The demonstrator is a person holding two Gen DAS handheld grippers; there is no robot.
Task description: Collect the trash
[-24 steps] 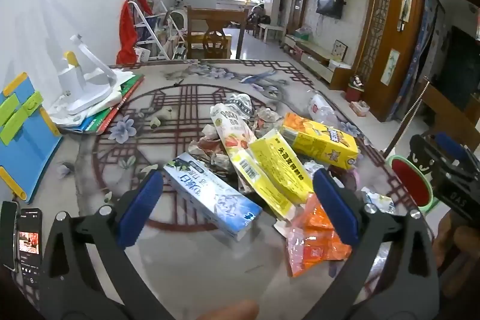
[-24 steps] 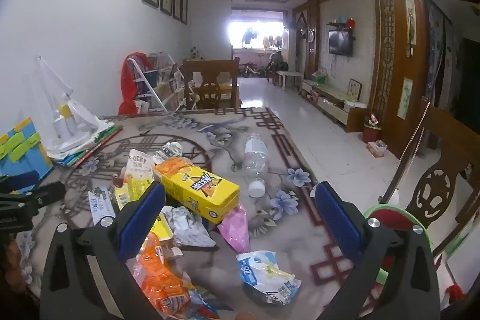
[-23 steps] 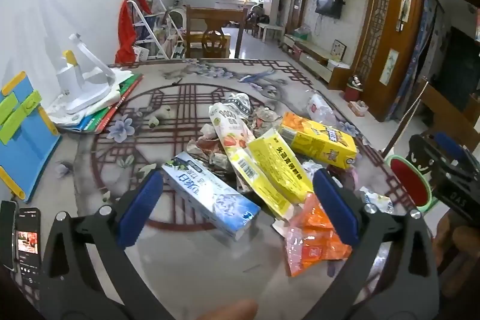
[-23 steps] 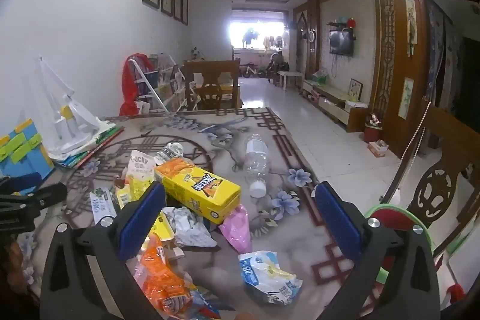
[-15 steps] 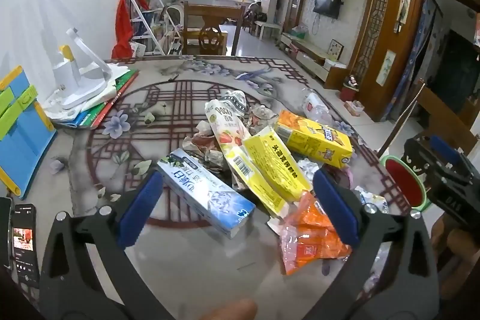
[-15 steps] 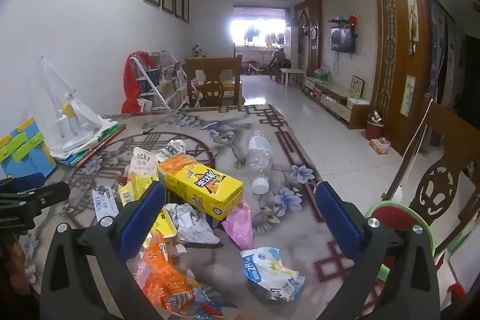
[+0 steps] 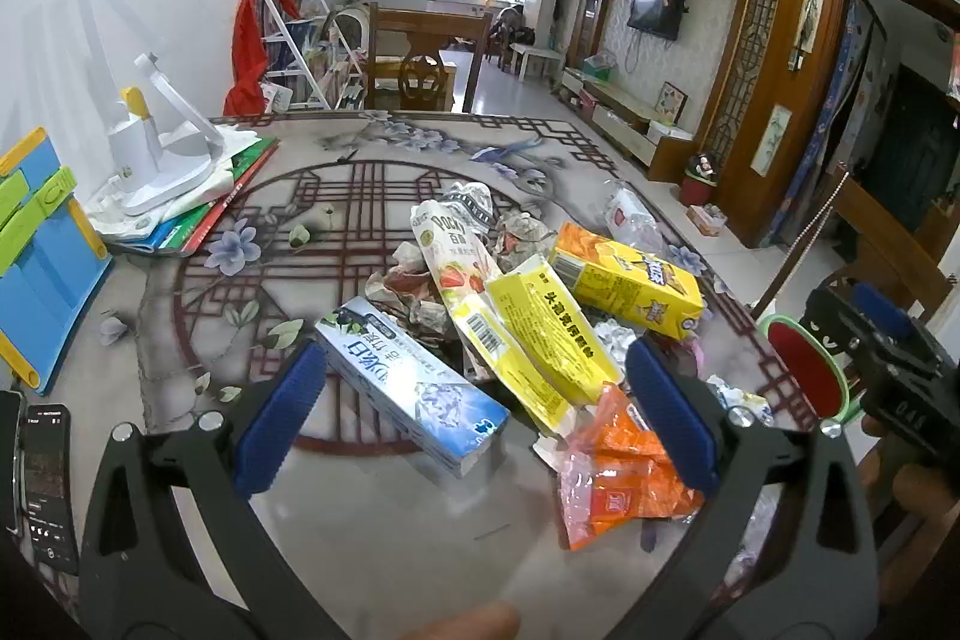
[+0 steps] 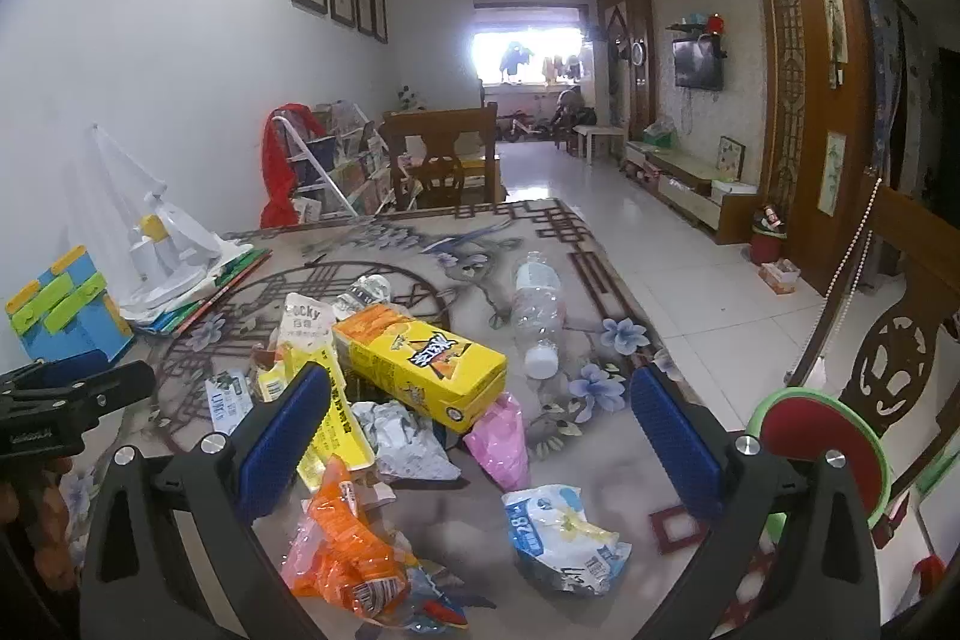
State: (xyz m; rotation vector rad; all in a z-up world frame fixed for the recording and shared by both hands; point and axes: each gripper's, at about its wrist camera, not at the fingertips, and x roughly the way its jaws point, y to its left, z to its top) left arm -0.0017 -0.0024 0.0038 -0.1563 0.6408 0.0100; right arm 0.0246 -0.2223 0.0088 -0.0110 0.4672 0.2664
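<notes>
Our left gripper (image 7: 468,400) hangs with jaws spread wide and empty over the near edge of the litter, straddling the long blue-and-white cardboard box (image 7: 414,394), which we judge the easiest first pick. Our right gripper (image 8: 477,436) gapes just as wide, holding nothing, above the crumpled white-and-blue plastic wrapper (image 8: 564,535) near it. Farther out the trash lies heaped mid-table: the yellow cardboard snack box (image 8: 420,364), the orange plastic packets (image 7: 624,478), and the clear plastic bottle (image 8: 537,310) on its side farther right. The round red bin with green rim (image 8: 822,448) waits low on the right, presumably for the trash
</notes>
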